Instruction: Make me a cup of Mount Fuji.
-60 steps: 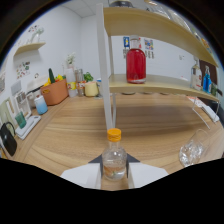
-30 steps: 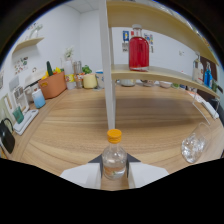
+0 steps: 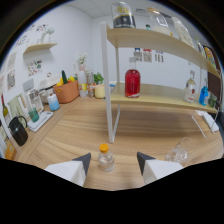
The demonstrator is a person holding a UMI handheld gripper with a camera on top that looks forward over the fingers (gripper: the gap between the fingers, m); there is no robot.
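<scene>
The small orange-capped bottle (image 3: 105, 158) stands between the open fingers of the claw (image 3: 113, 161), its base hidden below, gaps either side

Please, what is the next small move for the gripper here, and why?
Probably draw the gripper straight back: its fingers are open, and the small orange-capped bottle stands upright on the wooden counter between them with a gap at each side.

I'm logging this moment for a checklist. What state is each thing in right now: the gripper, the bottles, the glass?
gripper: open, fingers apart either side of the small bottle, not pressing it
small bottle: upright on the table, orange cap on
red bottle: upright on the lower shelf, capped
clear glass: on the table, looks empty
black kettle: upright, lid on
</scene>
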